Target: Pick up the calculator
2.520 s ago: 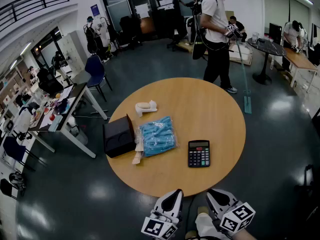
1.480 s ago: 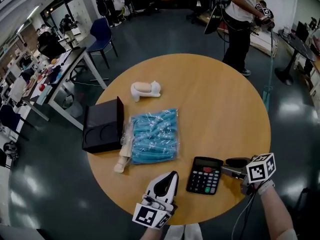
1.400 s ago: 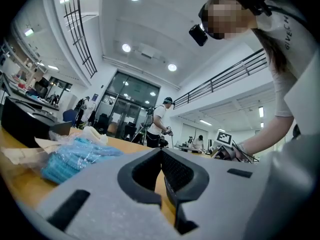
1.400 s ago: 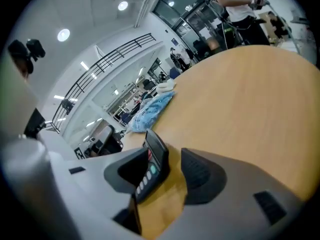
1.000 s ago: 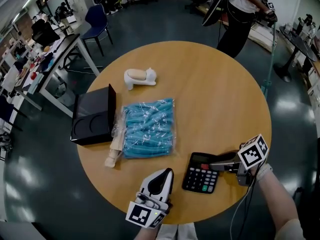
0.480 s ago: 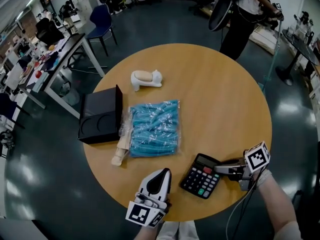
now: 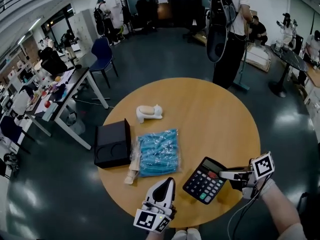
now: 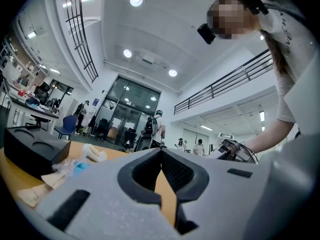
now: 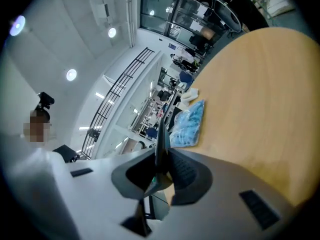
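The black calculator (image 7: pixel 205 180) hangs tilted above the near edge of the round wooden table (image 7: pixel 210 119). My right gripper (image 7: pixel 222 174) is shut on its right edge and reaches in from the right. In the right gripper view the calculator (image 9: pixel 161 129) shows edge-on as a thin dark blade between the closed jaws of the right gripper (image 9: pixel 160 159). My left gripper (image 7: pixel 165 184) hovers at the table's near edge, left of the calculator, holding nothing. Seen from its own camera, the left gripper (image 8: pixel 161 154) has its jaw tips together.
A blue plastic packet (image 7: pixel 157 151) lies mid-table with a beige item (image 7: pixel 131 174) at its left edge. A black box (image 7: pixel 112 144) stands further left, and a white object (image 7: pixel 149 112) behind. A person with a backpack (image 7: pixel 227 24) stands beyond the table; desks and chairs at left.
My right gripper reached the calculator's right edge, closed on it, then tipped and raised it off the table. The left gripper rose a little beside it.
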`<state>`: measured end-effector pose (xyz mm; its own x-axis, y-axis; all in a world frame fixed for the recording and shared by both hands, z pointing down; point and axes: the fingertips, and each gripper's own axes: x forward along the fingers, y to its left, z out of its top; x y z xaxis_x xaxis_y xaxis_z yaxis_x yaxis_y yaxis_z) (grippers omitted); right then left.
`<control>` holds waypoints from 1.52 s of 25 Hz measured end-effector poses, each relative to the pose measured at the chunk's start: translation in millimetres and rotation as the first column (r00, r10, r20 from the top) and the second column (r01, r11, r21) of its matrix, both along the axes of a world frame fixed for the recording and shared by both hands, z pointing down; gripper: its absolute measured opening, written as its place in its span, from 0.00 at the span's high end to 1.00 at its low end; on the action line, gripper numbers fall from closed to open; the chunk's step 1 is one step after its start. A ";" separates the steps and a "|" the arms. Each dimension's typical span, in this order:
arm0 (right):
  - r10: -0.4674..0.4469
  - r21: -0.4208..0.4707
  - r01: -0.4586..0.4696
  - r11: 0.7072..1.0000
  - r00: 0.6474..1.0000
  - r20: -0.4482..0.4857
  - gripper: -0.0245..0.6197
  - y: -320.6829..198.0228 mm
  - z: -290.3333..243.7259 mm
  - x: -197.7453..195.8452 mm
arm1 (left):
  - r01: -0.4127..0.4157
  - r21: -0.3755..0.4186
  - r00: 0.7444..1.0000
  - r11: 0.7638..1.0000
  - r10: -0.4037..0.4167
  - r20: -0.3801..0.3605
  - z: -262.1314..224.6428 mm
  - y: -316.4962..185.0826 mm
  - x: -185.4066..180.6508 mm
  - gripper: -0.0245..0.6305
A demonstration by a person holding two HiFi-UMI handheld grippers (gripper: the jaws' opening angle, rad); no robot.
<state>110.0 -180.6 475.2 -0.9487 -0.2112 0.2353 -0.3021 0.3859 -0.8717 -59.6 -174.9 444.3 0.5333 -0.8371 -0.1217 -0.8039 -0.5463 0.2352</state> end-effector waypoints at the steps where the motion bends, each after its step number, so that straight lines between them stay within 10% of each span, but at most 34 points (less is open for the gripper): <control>1: 0.015 0.011 -0.015 1.000 1.000 0.004 0.87 -0.1 -11.3 2.2 | -0.005 0.012 1.000 1.000 0.005 -0.004 -8.7 -0.4 1.0 0.95; 13: 0.217 0.095 -0.226 0.969 0.972 0.094 0.87 17.4 -85.8 18.3 | -0.053 0.089 0.996 0.995 0.059 -0.065 -70.8 0.1 13.3 0.95; 38: 0.365 0.129 -0.376 0.918 0.925 0.104 0.87 31.0 -84.5 32.7 | -0.084 0.078 0.993 0.993 0.091 -0.080 -76.4 13.4 22.9 0.95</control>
<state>142.7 -149.6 390.8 -0.8097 -0.5771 0.1065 -0.3827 0.3817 -0.8413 -36.7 -161.5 367.9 0.5896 -0.7747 -0.2286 -0.7316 -0.6322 0.2552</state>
